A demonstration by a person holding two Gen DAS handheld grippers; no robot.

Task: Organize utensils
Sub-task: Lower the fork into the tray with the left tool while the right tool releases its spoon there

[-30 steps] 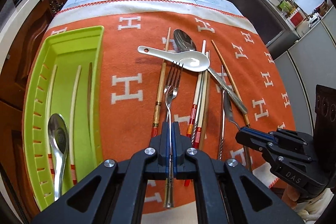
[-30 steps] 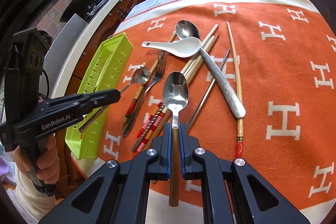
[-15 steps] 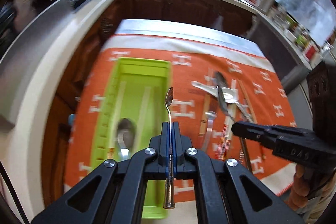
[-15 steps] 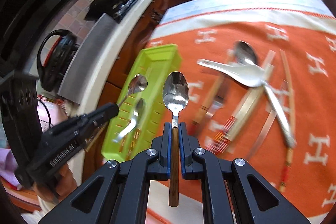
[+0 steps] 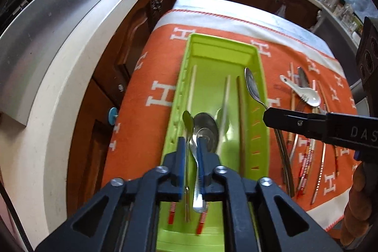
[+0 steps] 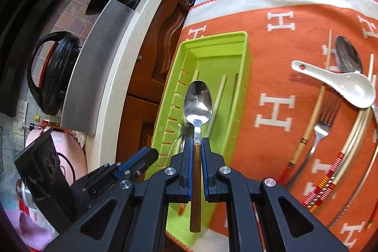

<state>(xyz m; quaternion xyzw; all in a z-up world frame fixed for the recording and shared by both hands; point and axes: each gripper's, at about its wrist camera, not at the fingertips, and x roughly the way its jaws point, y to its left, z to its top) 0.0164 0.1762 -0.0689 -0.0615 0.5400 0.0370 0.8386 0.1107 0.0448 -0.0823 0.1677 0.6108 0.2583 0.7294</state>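
Observation:
My left gripper (image 5: 191, 141) hovers over the green tray (image 5: 224, 41), its jaws opening. A slim metal spoon (image 5: 187, 121) hangs loose between the blue pads, close to the left one. Below it in the tray lie a large metal spoon (image 5: 208, 128) and several chopsticks (image 5: 240, 115). My right gripper (image 6: 197, 145) is shut on the wooden handle of a spoon (image 6: 198, 103), held above the tray (image 6: 212, 38). In the left wrist view that gripper (image 5: 267, 115) reaches in from the right with its spoon (image 5: 251, 86) over the tray's right wall. The left gripper (image 6: 141, 157) shows low left in the right wrist view.
On the orange cloth (image 6: 274, 67) right of the tray lie a white ceramic spoon (image 6: 342, 84), a fork (image 6: 323, 124), a metal spoon (image 6: 348, 56) and several chopsticks (image 6: 307, 134). A white counter edge (image 5: 78, 63) and dark cabinets run along the left.
Both grippers have swung left from the utensil pile to above the green tray, each carrying a spoon. The left jaws have parted around the slim spoon.

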